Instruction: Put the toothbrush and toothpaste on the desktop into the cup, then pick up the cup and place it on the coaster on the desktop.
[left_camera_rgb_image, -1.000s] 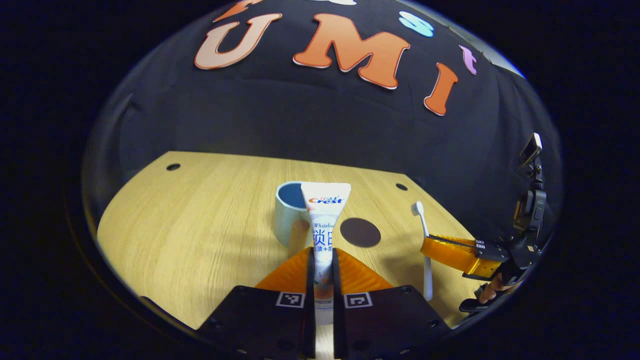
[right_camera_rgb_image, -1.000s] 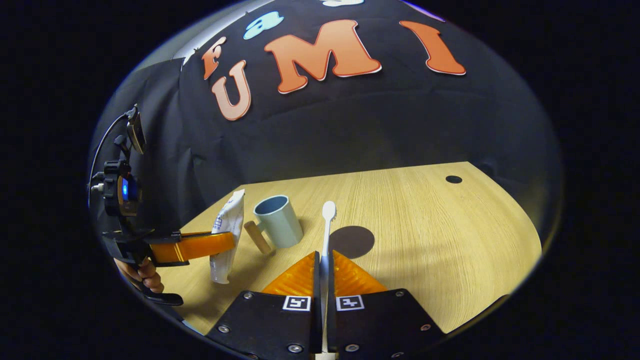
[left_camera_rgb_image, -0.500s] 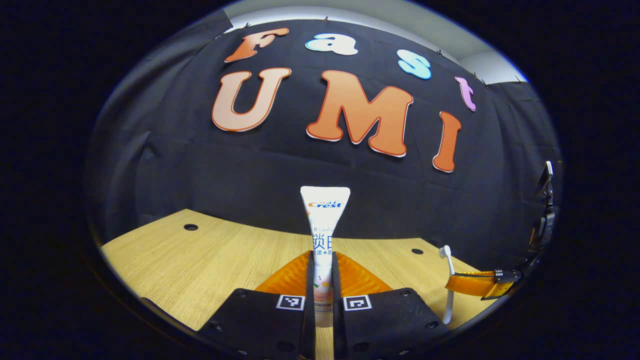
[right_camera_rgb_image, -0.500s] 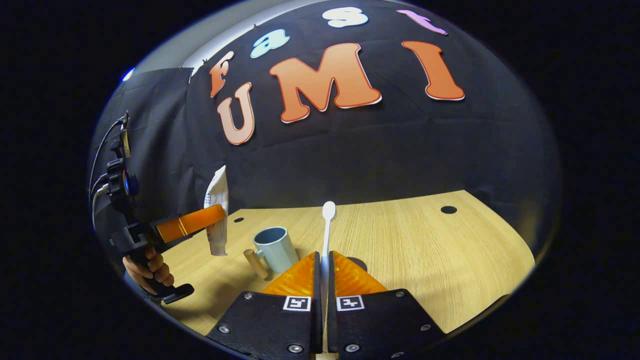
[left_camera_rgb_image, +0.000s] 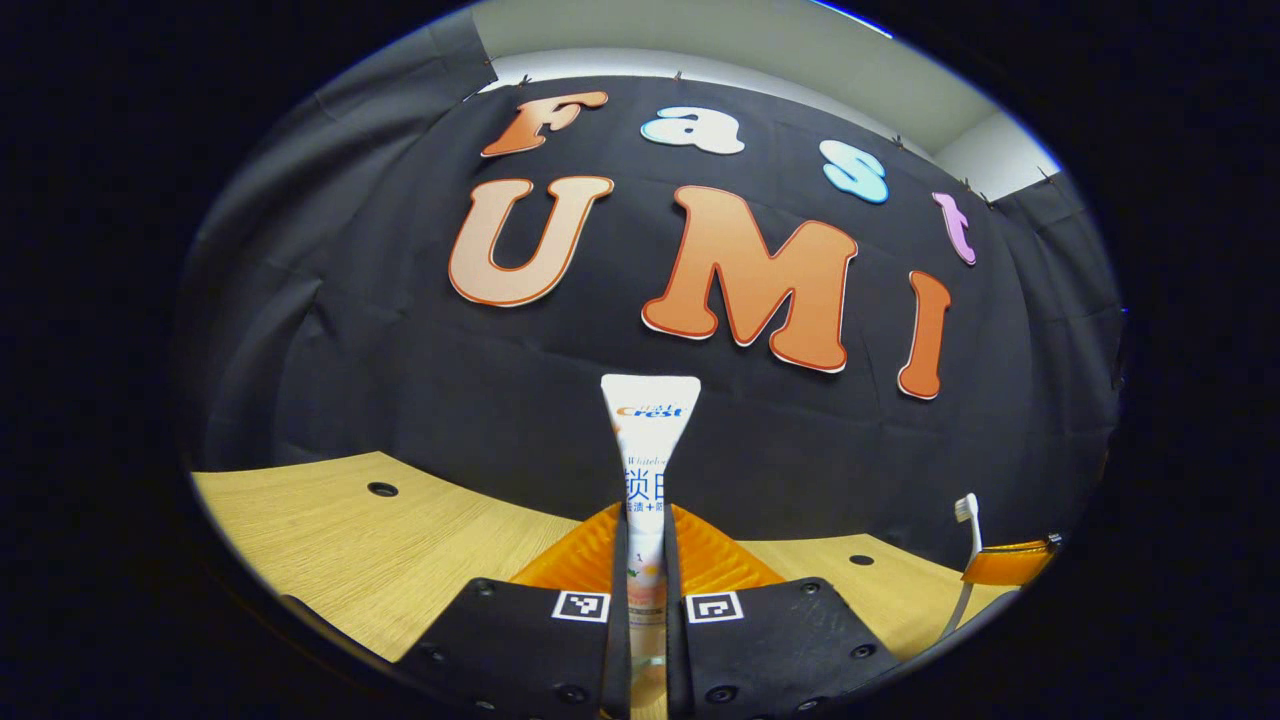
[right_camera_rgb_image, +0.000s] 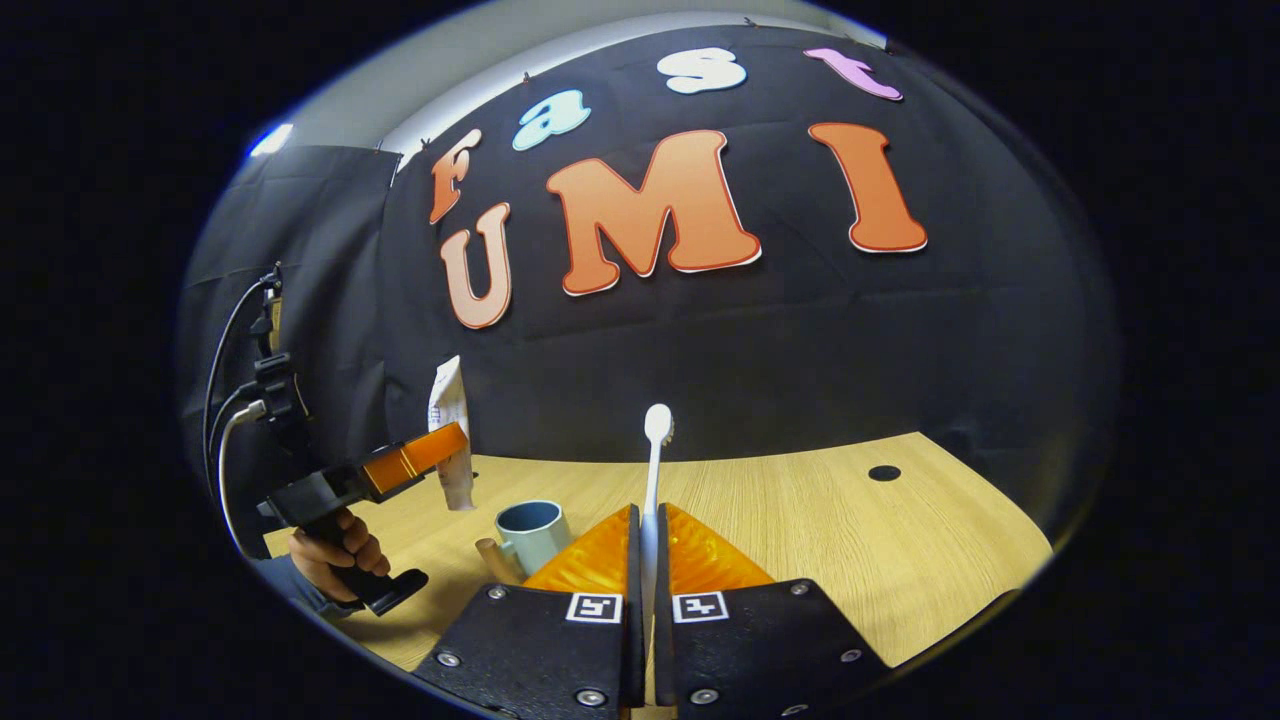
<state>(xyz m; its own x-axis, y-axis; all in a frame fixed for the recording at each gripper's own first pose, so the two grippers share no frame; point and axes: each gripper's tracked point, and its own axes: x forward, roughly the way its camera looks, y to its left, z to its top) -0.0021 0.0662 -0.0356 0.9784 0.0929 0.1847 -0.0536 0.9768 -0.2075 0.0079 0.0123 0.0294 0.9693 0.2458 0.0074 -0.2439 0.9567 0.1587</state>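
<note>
toothpaste (left_camera_rgb_image: 648, 470): upright, clamped in left claw (left_camera_rgb_image: 646, 560)
toothbrush (right_camera_rgb_image: 654, 470): upright, clamped in right claw (right_camera_rgb_image: 646, 555)
cup (right_camera_rgb_image: 533, 532): below, nearer left claw

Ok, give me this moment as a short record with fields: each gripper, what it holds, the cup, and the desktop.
left gripper: shut on toothpaste, tube upright, lifted off the desktop
right gripper: shut on toothbrush, head up
cup: on desktop, nothing inside that shows
cup position: below the toothpaste
task stage: both items lifted, neither in cup yet
</note>
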